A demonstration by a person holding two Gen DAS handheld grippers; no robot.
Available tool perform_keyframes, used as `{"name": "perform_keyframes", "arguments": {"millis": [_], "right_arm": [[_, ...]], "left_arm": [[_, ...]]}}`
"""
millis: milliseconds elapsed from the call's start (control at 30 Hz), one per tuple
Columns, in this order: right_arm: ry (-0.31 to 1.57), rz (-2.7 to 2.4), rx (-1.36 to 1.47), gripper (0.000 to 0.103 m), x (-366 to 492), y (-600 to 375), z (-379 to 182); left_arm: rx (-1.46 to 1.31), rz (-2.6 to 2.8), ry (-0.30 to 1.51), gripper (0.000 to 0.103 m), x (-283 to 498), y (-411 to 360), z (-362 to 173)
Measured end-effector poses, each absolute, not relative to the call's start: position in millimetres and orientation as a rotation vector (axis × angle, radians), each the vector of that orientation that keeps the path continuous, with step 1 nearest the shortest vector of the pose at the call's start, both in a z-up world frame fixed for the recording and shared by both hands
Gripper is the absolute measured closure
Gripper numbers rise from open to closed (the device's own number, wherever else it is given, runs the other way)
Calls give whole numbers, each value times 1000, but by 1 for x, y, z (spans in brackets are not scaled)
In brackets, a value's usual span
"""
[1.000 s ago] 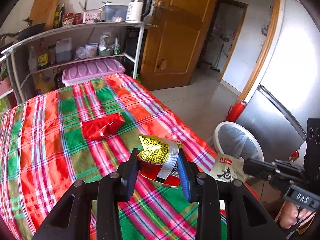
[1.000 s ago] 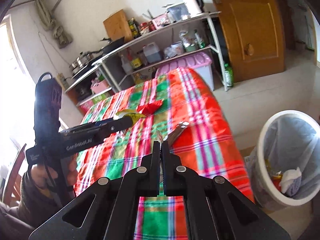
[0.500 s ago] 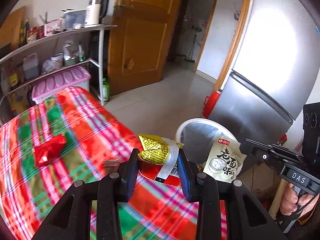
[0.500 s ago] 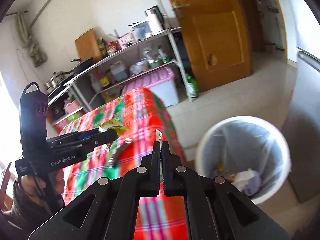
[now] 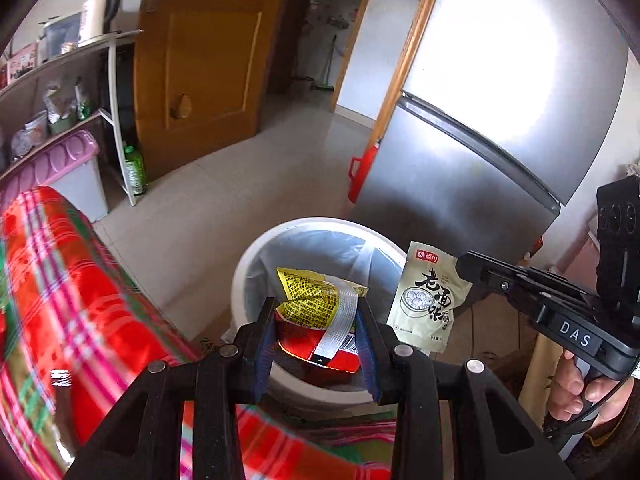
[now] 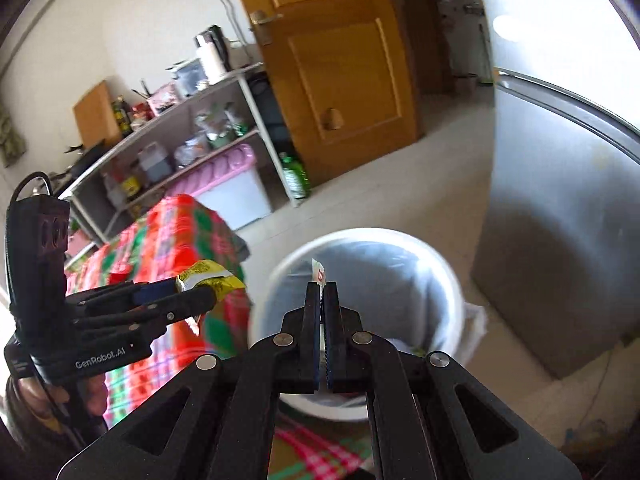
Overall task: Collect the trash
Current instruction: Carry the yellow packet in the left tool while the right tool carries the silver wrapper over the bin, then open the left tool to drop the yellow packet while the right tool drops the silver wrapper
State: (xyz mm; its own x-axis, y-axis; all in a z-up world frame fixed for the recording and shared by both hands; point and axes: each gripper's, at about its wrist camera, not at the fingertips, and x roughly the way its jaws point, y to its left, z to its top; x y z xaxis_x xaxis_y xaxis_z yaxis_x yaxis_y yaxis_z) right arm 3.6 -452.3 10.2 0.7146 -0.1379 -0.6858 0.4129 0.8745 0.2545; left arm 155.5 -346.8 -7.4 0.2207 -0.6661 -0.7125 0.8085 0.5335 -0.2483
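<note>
At the left of the left wrist view, the checked tablecloth covers the table's near corner; one small blurred item lies on it near the left edge, too indistinct to identify. Centre: the left gripper pinches a crumpled yellow-and-red wrapper between its blue pads, fingers part-closed on it. The wrapper hangs above the white bin, which stands on the floor just off the table's corner. Right: the right gripper clamps a pale green sachet by its upper edge, just beside the bin's far rim. In the right wrist view its fingers are pressed together with the sachet's thin edge showing above them, over the lined bin.

Assessment: both pieces are collected and carried to the bin; neither is released. Some waste already lies in the bin's bottom. Remaining, by judgement: open both grips over the liner, then check the cloth for anything left.
</note>
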Motion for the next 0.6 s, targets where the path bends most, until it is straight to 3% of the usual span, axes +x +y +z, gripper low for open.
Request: {"name": "perform_keyframes", "arguments": {"millis": [367, 467, 600], "right_arm": [[787, -349, 441, 102, 18, -491, -22], [797, -355, 456, 101, 19, -496, -31], [800, -374, 470, 85, 18, -500, -35]], "left_arm": [[220, -1026, 972, 65, 166, -397, -45], [227, -1016, 991, 56, 167, -399, -52], [228, -1028, 1004, 53, 168, -400, -55]]}}
